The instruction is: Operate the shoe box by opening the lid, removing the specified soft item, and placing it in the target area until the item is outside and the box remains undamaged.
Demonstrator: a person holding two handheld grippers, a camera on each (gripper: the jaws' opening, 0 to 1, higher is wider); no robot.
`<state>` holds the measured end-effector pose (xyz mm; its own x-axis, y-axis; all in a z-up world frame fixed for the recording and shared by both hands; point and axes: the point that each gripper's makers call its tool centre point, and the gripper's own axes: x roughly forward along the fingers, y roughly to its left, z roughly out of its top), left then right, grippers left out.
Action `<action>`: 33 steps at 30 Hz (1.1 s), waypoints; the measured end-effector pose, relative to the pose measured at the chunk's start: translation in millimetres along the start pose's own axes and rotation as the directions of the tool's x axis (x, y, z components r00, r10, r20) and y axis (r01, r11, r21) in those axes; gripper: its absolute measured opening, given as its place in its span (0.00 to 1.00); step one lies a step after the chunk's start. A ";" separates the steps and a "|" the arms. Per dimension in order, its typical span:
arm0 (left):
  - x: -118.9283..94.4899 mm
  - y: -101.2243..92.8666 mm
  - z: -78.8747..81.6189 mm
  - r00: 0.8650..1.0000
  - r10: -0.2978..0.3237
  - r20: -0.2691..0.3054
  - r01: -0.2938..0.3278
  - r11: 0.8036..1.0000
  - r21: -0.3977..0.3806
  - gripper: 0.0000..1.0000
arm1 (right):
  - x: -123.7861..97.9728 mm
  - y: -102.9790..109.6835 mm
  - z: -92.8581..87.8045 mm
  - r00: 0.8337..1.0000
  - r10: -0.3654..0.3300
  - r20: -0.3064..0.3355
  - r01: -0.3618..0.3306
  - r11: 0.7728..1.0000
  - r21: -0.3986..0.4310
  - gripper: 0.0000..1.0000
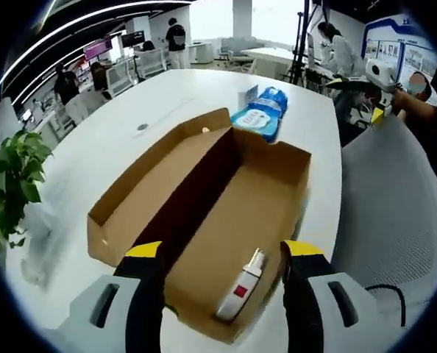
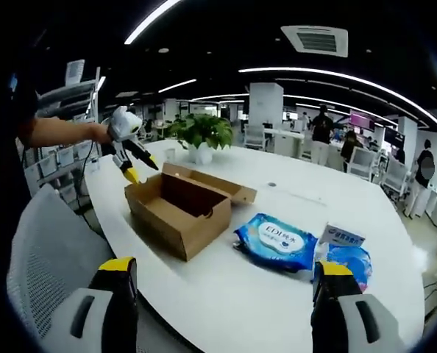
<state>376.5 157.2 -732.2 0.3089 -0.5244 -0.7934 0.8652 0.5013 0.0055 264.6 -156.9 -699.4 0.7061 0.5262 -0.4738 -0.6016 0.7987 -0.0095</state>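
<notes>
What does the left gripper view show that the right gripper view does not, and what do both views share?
Left gripper view alone: the inside floor of the open cardboard box, where a small white tube with a red label lies near the open left gripper.

Right gripper view alone: the box from outside, the small white and blue box beside the wipes, and the left gripper held over the cardboard box.

Both: the cardboard box, the blue wipes pack, the white table and the potted plant.

The open shoe box (image 2: 180,208) lies on the table (image 2: 277,294), wipes pack (image 2: 276,242) beside it, tube (image 1: 240,287) inside.
</notes>
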 end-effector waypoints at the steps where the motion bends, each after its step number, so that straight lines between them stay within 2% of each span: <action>1: 1.4 1.8 0.2 1.000 -0.007 -0.006 0.007 1.000 0.010 0.65 | 1.2 2.7 -2.0 1.000 0.008 0.000 -0.008 1.000 0.007 1.00; 5: 6.1 5.4 -4.5 0.998 -0.037 -0.057 0.040 0.998 0.044 0.62 | 3.3 9.4 -5.9 1.000 0.026 -0.016 -0.027 1.000 -0.012 1.00; 7: 9.7 8.2 -6.6 0.996 -0.041 -0.079 0.047 0.997 0.066 0.62 | 3.8 8.8 -3.8 1.000 0.024 -0.004 -0.024 0.999 -0.025 1.00; 16: 25.5 4.2 -21.1 0.974 -0.083 -0.210 0.122 0.976 0.179 0.61 | 3.3 6.4 -5.4 1.000 0.001 -0.006 -0.002 1.000 -0.020 1.00; 26: 40.0 1.3 -39.5 0.924 -0.125 -0.361 0.220 0.946 0.238 0.63 | 3.1 2.1 -6.6 1.000 -0.019 -0.006 0.019 1.000 -0.002 1.00; 30: 44.9 -0.2 -43.9 0.905 -0.142 -0.402 0.260 0.931 0.256 0.64 | 2.9 1.6 -6.4 1.000 -0.021 -0.004 0.021 1.000 0.004 1.00; 33: 49.8 -0.1 -44.7 0.897 -0.148 -0.415 0.276 0.923 0.267 0.64 | 2.4 0.8 -7.0 1.000 -0.023 -0.005 0.023 1.000 0.007 0.99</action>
<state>374.2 161.8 -799.0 -0.0150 -0.2590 -0.9658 0.9896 0.1347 -0.0515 263.3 -157.0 -706.7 0.7180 0.5062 -0.4778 -0.5824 0.8127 -0.0143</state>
